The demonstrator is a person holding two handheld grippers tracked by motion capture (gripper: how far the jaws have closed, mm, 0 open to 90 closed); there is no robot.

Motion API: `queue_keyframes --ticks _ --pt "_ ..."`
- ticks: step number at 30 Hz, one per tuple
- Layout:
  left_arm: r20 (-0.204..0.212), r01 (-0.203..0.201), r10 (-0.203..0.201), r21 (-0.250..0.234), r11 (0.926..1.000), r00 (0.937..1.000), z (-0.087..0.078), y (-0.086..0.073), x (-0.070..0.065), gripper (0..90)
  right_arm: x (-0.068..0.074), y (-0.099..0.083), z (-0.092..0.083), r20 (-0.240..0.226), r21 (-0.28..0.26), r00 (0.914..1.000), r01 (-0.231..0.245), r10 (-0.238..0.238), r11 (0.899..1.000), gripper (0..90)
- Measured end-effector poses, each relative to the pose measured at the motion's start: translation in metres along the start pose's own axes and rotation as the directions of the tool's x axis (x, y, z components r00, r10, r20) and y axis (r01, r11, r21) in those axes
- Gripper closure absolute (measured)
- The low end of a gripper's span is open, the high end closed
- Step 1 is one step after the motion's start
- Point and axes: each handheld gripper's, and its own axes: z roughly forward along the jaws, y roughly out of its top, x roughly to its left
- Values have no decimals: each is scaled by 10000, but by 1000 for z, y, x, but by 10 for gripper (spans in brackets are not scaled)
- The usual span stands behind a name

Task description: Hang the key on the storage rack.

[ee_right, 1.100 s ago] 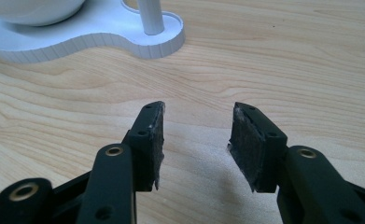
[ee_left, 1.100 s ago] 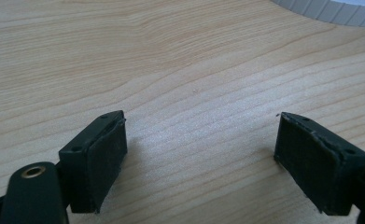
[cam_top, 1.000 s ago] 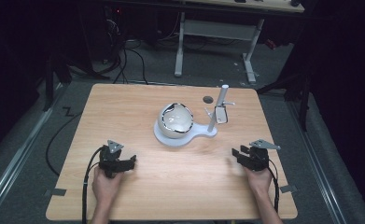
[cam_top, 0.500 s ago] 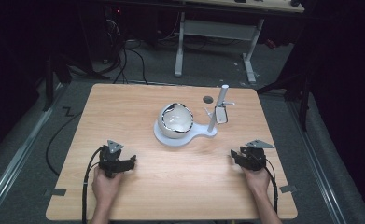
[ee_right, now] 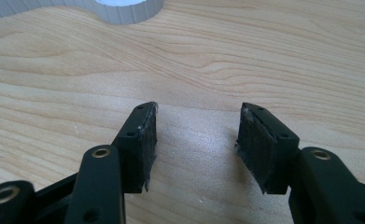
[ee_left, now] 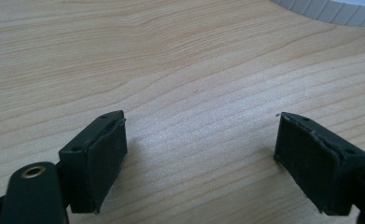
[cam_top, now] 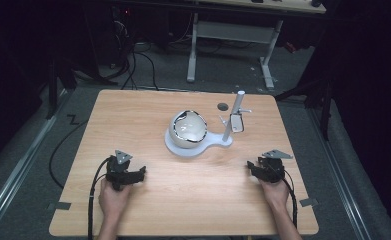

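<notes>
On the wooden table (cam_top: 148,115) the left gripper (cam_top: 133,173) rests near the front left edge with its jaws spread wide and only bare wood between them; the right gripper (cam_top: 257,167) rests near the front right edge, its jaws have just been opening and nothing is between them. The round white ball (cam_top: 188,127) sits on the white base (cam_top: 219,141) in the middle of the table, well apart from both grippers; a thin white post (cam_top: 234,114) stands upright on the right end of that base.

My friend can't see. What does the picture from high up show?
Two hands each rest an open tool, left and right, on a wooden table. Between and beyond them, a shiny ball sits on a white base with a post.
</notes>
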Motion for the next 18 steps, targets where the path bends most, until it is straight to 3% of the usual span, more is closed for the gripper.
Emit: queue_keyframes --ticks 11,18 --pt "1 -1 1 1 10000 10000 0 0 0 173 -1 -1 0 206 114 9998 -60 57 9999 366" --pt "0 0 0 2 10000 10000 0 0 0 173 -1 -2 -1 330 132 9993 -170 166 9998 349"
